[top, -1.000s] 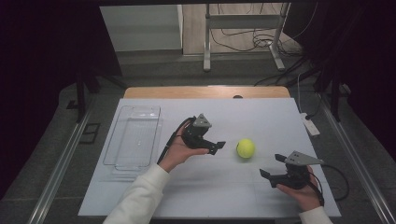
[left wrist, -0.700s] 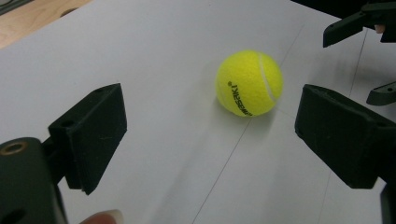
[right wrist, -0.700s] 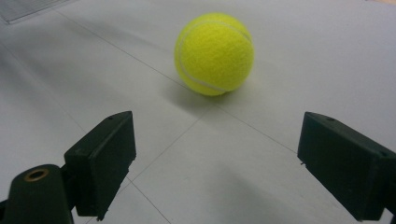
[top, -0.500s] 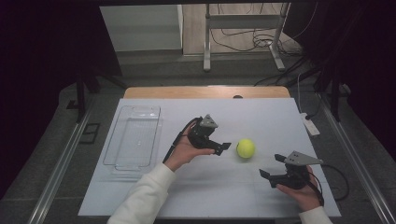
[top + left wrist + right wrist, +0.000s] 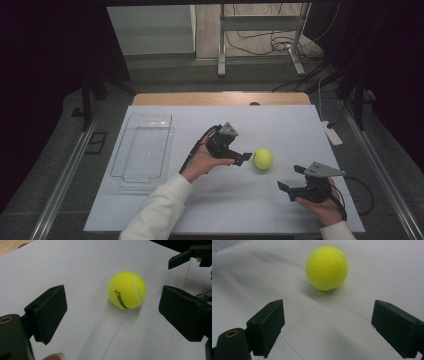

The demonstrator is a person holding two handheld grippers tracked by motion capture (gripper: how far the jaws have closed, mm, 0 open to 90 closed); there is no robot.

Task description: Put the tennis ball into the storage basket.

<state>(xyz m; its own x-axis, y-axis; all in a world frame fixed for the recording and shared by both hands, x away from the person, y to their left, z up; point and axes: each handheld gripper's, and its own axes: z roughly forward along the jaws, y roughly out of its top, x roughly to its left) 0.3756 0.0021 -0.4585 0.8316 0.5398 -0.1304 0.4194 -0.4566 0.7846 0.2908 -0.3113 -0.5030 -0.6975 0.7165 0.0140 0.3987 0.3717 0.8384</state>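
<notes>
Tennis ball [image 5: 263, 158], yellow felt with a white seam, resting free on the white table sheet [image 5: 280, 125] right of centre, touched by neither tool. My left gripper [image 5: 241, 157] lies just beside it on the left, jaws spread wide and empty; in the left gripper view the ball [image 5: 127, 290] sits ahead of the jaw tips and nearer the right-hand jaw than the left. My right gripper [image 5: 291, 179] waits near the ball's right front, also spread apart and empty, with the ball [image 5: 327, 268] ahead of its jaws. A clear plastic tray [image 5: 131, 175] stands empty well apart at the left of the sheet, a likely destination.

Step in hand, as I judge it: closing the left gripper on the ball. To do it well I would shift the tool so the ball is centred between the jaws, advance until the pads flank its widest part, keep the jaws low and level with the sheet, and close slowly. An off-centre pinch could squirt a round ball away across the smooth surface.
</notes>
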